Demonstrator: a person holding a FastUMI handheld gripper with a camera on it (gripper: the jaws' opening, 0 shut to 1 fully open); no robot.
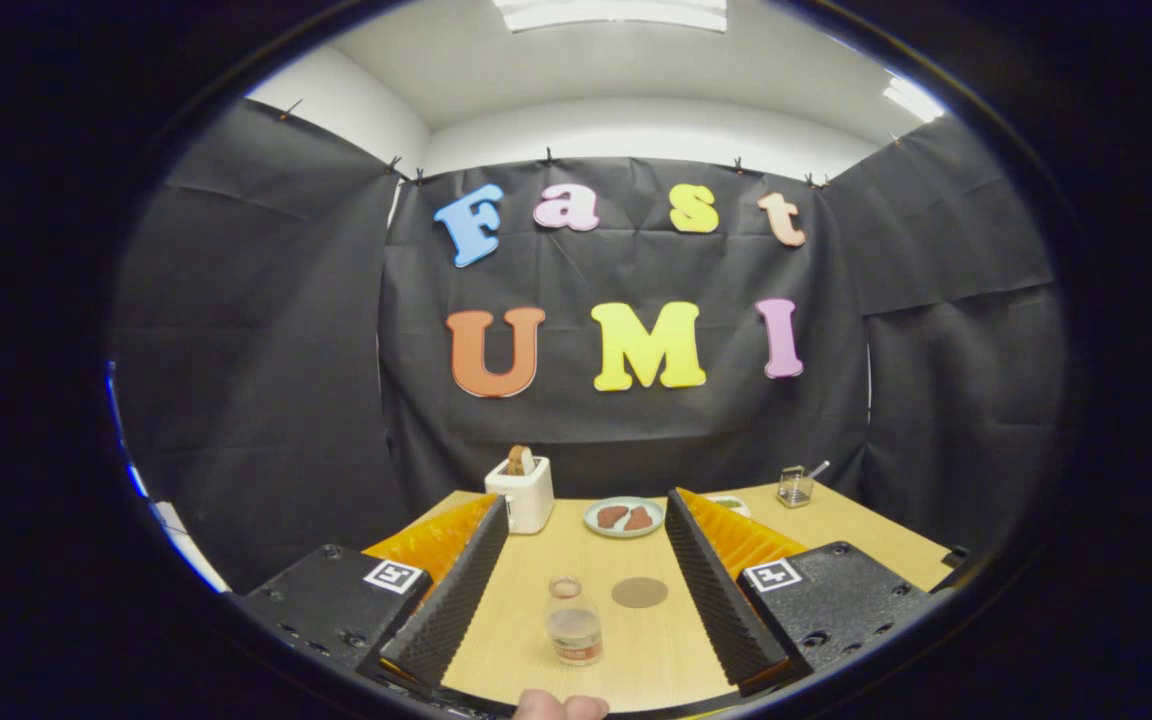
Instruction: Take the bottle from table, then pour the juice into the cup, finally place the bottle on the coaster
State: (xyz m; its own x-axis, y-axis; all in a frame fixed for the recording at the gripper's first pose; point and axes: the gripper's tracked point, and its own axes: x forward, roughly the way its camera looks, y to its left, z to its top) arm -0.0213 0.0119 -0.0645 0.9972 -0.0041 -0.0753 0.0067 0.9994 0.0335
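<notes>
A small clear bottle (pixel 573 622) with a little juice at its bottom stands upright on the wooden table (pixel 536 560), between my fingers and slightly ahead of them. A round brown coaster (pixel 639 592) lies flat just right of the bottle. My gripper (pixel 586 520) is open wide, its two ridged fingers (pixel 456 590) spread on either side of the bottle and coaster, touching neither. A clear glass cup (pixel 794 486) with a stirrer in it stands at the far right of the table, beyond my right finger.
A white toaster (pixel 523 492) with a slice of bread in it stands at the table's far side, left of a pale plate (pixel 623 517) with brown food. A second dish (pixel 731 503) peeks out behind my right finger. A fingertip (pixel 561 706) shows below the bottle.
</notes>
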